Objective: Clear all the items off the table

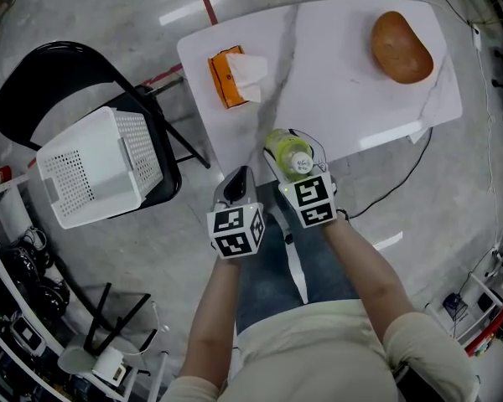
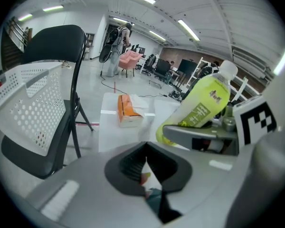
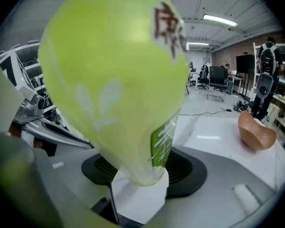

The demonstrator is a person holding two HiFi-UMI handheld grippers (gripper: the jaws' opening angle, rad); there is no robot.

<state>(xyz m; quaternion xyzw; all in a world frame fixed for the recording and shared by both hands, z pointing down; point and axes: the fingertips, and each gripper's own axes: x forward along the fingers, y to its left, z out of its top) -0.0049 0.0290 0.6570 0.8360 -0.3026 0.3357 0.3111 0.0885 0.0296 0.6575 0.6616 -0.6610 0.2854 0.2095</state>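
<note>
Bottle (image 3: 118, 80): clamped between the fingers of the right gripper (image 1: 291, 151), which stand wide apart around its body. White cap end lies toward the gripper's own body, the base points away and fills most of the right gripper view. It is clear of the worktop (image 1: 344, 82), in the air over the near edge as the head view shows it.

Contents: yellow-green liquid, bottle looks full or nearly so.

Label: green band with white characters running along the body; dark red characters higher on the body. Not legible enough to read off.

Left gripper (image 1: 237, 182): fingers clenched together, nothing between them. It hangs just beside the right gripper, on the near side of the worktop edge.

On the worktop, well apart from each other:
- tissue box (image 1: 226, 75), orange, near the left edge, with a white tissue standing out of its top. Print on the box is too small to read.
- wooden bowl (image 1: 401, 47), brown, at the far right corner. What it holds cannot be told.

Beside the worktop, to the left: white perforated basket (image 1: 101, 166) resting tilted on the seat of a black folding chair (image 1: 42, 82). Its inside shows only its own perforated walls.
</note>
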